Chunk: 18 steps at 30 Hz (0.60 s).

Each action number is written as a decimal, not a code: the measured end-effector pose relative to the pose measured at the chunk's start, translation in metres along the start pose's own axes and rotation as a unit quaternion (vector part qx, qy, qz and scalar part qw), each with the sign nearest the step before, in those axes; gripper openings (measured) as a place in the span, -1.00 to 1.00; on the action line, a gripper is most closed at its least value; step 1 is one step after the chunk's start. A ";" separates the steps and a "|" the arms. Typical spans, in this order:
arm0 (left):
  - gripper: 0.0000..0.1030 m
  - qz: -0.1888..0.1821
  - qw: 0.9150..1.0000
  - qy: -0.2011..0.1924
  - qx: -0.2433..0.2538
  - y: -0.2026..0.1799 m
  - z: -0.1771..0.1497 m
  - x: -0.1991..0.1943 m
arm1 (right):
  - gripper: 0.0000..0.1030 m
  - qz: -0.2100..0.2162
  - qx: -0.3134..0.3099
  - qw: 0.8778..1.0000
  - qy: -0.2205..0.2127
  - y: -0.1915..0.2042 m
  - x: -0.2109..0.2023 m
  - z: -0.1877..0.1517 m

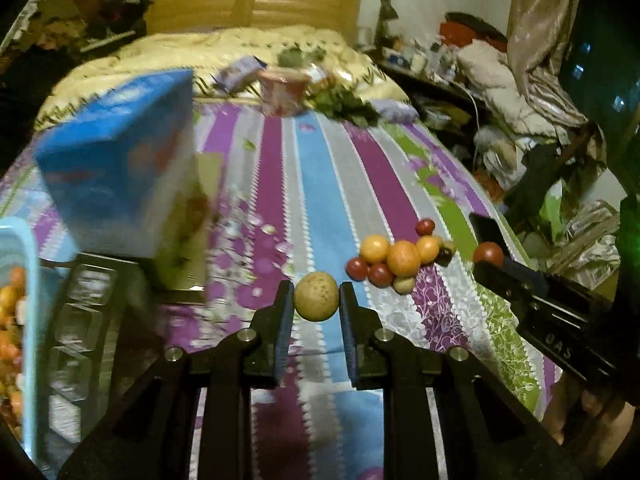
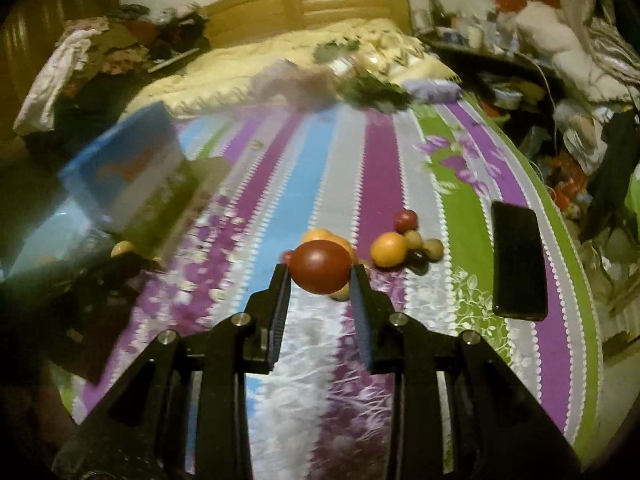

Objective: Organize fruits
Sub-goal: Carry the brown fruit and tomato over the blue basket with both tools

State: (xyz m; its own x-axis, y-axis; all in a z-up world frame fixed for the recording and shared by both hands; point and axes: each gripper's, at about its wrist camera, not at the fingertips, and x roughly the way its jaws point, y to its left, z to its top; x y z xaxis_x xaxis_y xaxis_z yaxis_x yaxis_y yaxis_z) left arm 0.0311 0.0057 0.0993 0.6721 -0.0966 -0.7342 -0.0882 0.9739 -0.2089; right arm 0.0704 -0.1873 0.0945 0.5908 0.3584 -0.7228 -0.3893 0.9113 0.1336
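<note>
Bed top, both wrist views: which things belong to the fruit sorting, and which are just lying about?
Job:
- tan fruit in left gripper
- red fruit in right gripper
- loose fruit pile on the striped bedspread
- light blue basket holding fruit

Lying about:
- black phone
- blue box
- leafy greens
- pink cup

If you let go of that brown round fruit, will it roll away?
Probably a little. The brown fruit looks round and smooth, pinched in the left gripper, so it might slip. The soft striped bedspread would likely stop it soon.
</note>
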 end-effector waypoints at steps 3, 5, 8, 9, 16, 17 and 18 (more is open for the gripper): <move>-0.57 0.009 1.000 -0.017 -0.008 0.012 0.002 -0.023 | -0.41 0.014 -0.012 1.000 -0.012 0.019 -0.014 0.006; -0.57 0.018 0.999 -0.031 -0.016 0.022 0.004 -0.041 | -0.40 0.022 -0.018 0.999 -0.016 0.030 -0.020 0.009; -0.57 0.030 0.998 -0.047 -0.028 0.038 0.005 -0.064 | -0.41 0.034 -0.027 0.999 -0.020 0.047 -0.026 0.014; -0.57 0.033 0.998 -0.052 -0.032 0.044 0.004 -0.070 | -0.41 0.039 -0.030 0.999 -0.020 0.053 -0.028 0.014; -0.57 0.070 0.993 -0.076 -0.063 0.089 0.002 -0.112 | -0.40 0.075 -0.070 0.994 -0.021 0.113 -0.035 0.022; -0.57 0.075 0.992 -0.080 -0.069 0.098 0.000 -0.119 | -0.40 0.081 -0.076 0.994 -0.021 0.122 -0.035 0.024; -0.57 0.079 0.991 -0.082 -0.073 0.103 -0.002 -0.125 | -0.40 0.085 -0.082 0.993 -0.021 0.130 -0.037 0.024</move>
State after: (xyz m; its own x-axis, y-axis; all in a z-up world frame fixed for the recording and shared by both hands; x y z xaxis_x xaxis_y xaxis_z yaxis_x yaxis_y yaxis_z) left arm -0.0634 0.1181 0.1682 0.7511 0.1013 -0.6523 -0.2987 0.9334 -0.1990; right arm 0.0154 -0.0772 0.1548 0.5341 0.5157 -0.6699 -0.5940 0.7928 0.1367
